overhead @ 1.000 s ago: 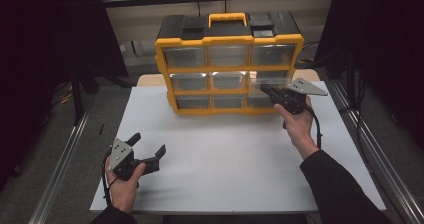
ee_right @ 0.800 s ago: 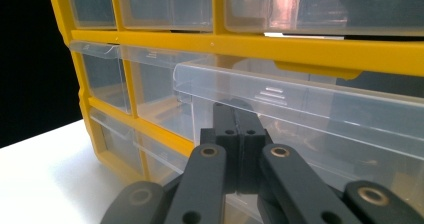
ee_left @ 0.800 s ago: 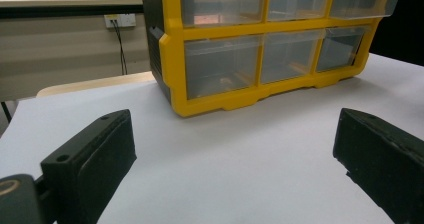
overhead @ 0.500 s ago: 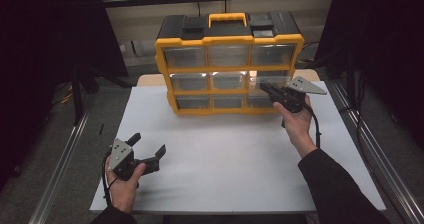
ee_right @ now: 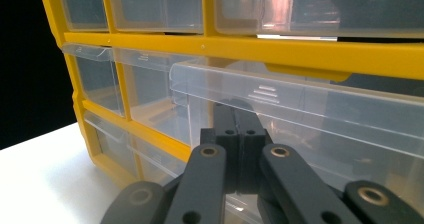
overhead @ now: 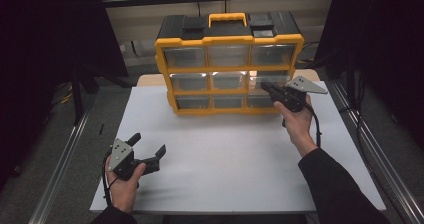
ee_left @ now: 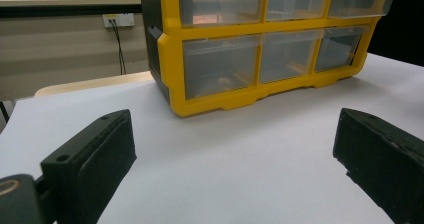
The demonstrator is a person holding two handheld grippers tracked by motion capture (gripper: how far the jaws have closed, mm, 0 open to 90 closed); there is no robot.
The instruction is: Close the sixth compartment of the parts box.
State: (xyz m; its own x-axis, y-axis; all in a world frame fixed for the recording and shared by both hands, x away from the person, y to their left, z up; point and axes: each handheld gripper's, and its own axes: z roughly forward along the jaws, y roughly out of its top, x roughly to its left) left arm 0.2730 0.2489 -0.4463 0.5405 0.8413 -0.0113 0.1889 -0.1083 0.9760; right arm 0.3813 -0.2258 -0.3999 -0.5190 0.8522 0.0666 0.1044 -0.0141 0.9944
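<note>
Right gripper point(overhead: 266, 87), jaws closed together, is pressing at the middle-right clear drawer point(ee_right: 300, 109) of the yellow organizer point(overhead: 229, 64), frame center-top. Nothing is pinched, so tips are likely slipping off; hard pushing risks sliding the cabinet. Left gripper point(overhead: 148, 148) is idling wide open, lower left.

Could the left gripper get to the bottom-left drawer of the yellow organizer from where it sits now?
Probably yes: the left gripper has open jaws, with bare white table between it and the bottom-left drawer.

The middle-right drawer point(overhead: 269, 79) sits slightly further out of the organizer point(overhead: 228, 64).
</note>
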